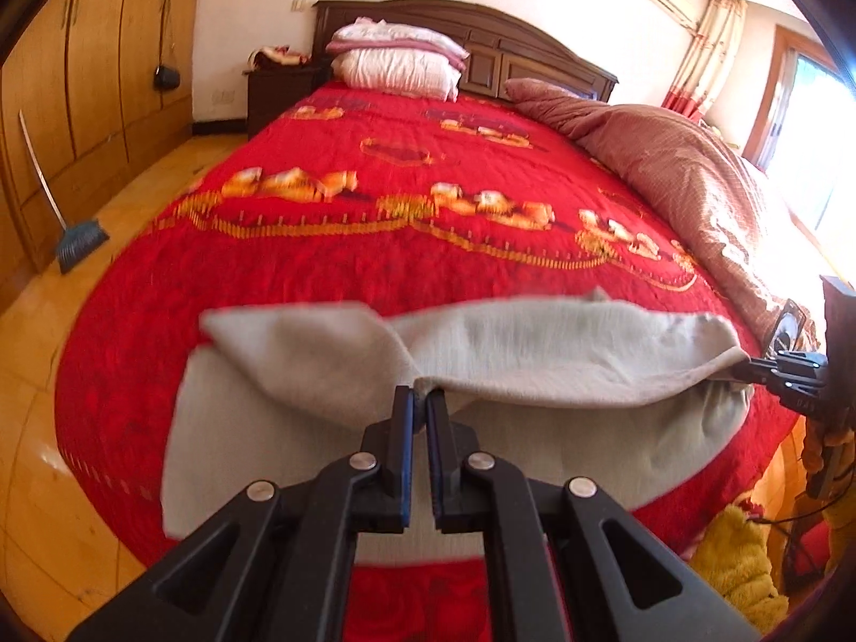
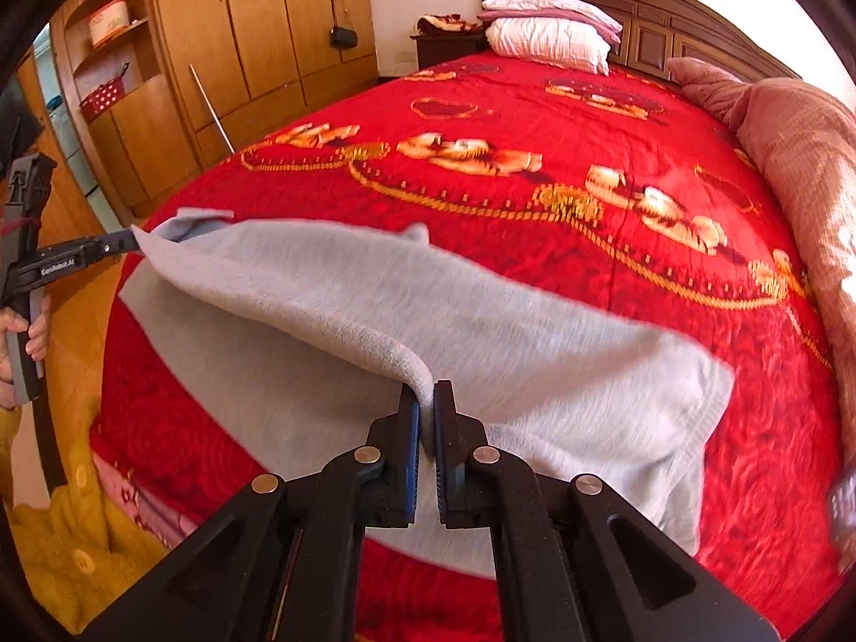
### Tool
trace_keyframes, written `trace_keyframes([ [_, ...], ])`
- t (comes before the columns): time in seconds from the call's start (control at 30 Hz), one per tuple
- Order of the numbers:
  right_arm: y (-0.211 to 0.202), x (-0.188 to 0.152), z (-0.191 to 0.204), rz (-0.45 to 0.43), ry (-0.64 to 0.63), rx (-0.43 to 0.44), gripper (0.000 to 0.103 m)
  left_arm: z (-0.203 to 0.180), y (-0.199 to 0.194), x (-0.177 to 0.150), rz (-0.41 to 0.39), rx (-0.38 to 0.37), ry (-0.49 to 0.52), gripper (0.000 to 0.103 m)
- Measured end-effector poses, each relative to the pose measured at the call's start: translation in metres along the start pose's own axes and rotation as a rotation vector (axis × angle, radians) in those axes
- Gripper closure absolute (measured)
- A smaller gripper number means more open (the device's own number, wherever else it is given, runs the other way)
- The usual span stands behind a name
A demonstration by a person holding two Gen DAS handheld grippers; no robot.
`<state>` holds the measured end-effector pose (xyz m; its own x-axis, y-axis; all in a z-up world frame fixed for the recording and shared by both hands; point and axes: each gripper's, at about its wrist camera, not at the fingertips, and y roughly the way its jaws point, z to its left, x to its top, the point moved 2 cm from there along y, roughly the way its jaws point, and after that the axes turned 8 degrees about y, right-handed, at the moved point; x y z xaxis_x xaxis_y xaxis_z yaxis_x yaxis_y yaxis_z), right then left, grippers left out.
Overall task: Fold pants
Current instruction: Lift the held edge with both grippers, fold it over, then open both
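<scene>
With both tools clamped on the same lifted edge, the fold is mid-swing. The left tool [image 1: 420, 401] has its jaws pinched tight on the grey pants [image 1: 535, 342], and the right tool [image 2: 426, 401] is squeezed onto that edge further along, so the cloth hangs stretched between them. Just beyond and below the tips, the rest of the pants lies flat on the red bedspread [image 2: 535, 117], near the foot of the bed. I'd guess this is an early fold: the raised flap isn't laid down yet, and the bundle looks wide, so at least another fold seems left. Far ahead sit pillows [image 1: 396, 61], and a broom [image 1: 80, 238] off left.
</scene>
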<state>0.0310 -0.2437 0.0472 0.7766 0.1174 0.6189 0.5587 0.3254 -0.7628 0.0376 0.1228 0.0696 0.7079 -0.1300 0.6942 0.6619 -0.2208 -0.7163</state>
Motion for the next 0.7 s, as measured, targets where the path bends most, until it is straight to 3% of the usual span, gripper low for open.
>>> trace_keyframes([
  [0.43, 0.032, -0.041, -0.001, 0.08, 0.044, -0.026, 0.095, -0.004, 0.027, -0.053, 0.116, 0.03, -0.026, 0.098],
  [0.7, 0.041, -0.053, 0.002, 0.095, 0.082, -0.055, 0.083, 0.0, 0.035, -0.068, 0.167, 0.033, -0.066, 0.098],
])
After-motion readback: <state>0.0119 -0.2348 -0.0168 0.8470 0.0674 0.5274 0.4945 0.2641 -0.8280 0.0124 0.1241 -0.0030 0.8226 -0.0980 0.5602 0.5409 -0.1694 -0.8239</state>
